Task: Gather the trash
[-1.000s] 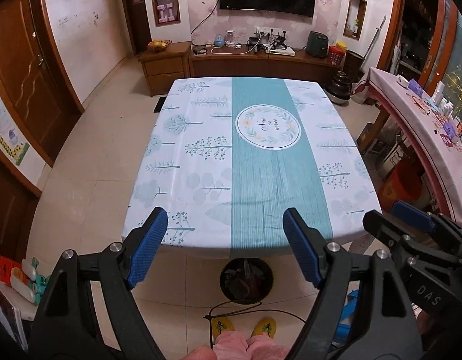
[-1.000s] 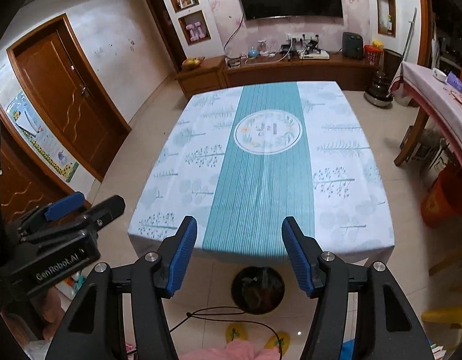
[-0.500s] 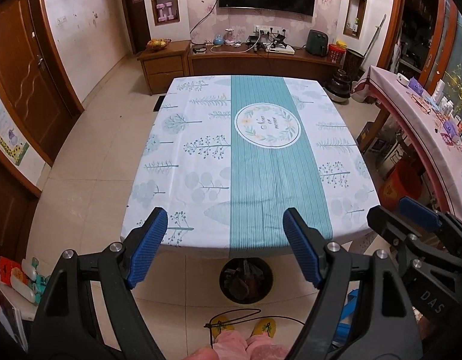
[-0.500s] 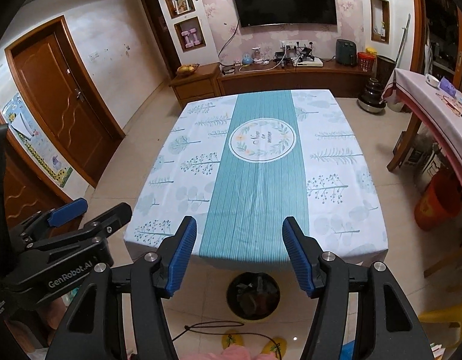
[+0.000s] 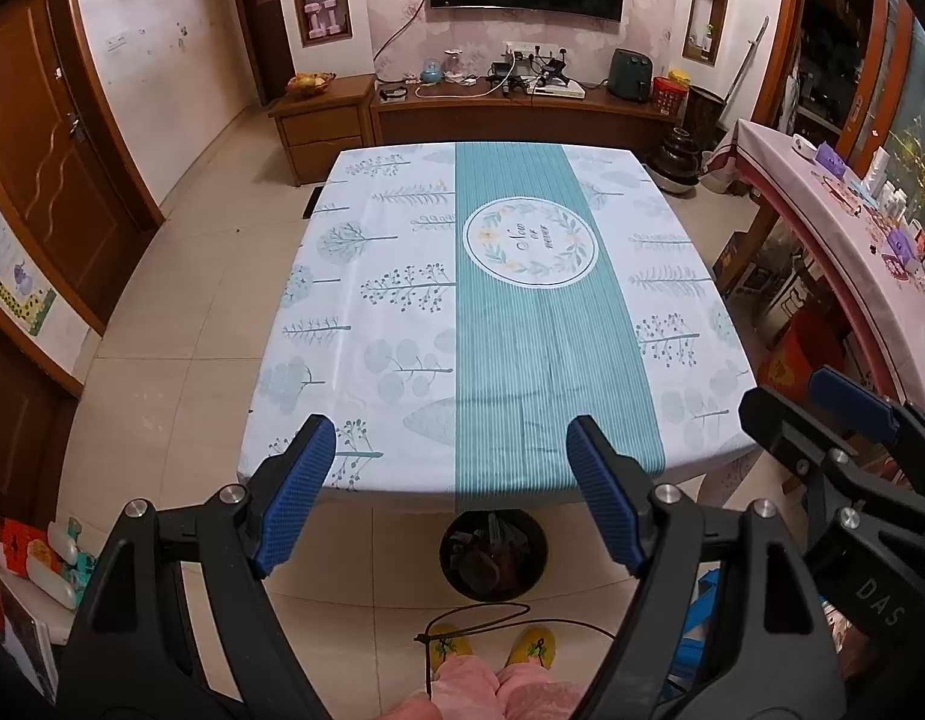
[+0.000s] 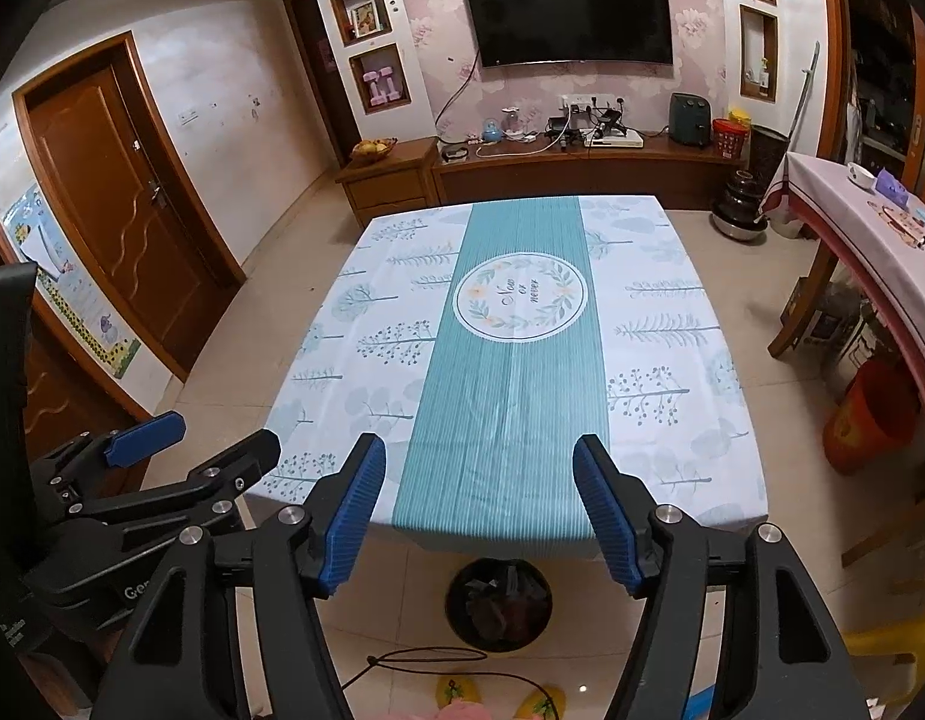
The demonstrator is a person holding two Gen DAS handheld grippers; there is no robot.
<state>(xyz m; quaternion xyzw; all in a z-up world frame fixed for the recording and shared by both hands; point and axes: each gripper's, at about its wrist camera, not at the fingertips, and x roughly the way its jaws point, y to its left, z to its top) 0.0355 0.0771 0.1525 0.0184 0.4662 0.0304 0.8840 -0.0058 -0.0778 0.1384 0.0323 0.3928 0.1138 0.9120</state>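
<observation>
hovering: left gripper (image 5: 450,495) and right gripper (image 6: 479,513), side by side above the near edge of the table
left claw: blue pads (image 5: 294,495) spread wide, nothing between them
right claw: jaws have just been opening, now wide, nothing between them
trash: dark scraps lie inside the round black waste bin (image 6: 498,603) on the tiled floor, below the table's near edge
table: white-and-teal leaf-print tablecloth (image 5: 498,324) covers it
person: yellow slippers (image 5: 531,648) just behind the bin
</observation>
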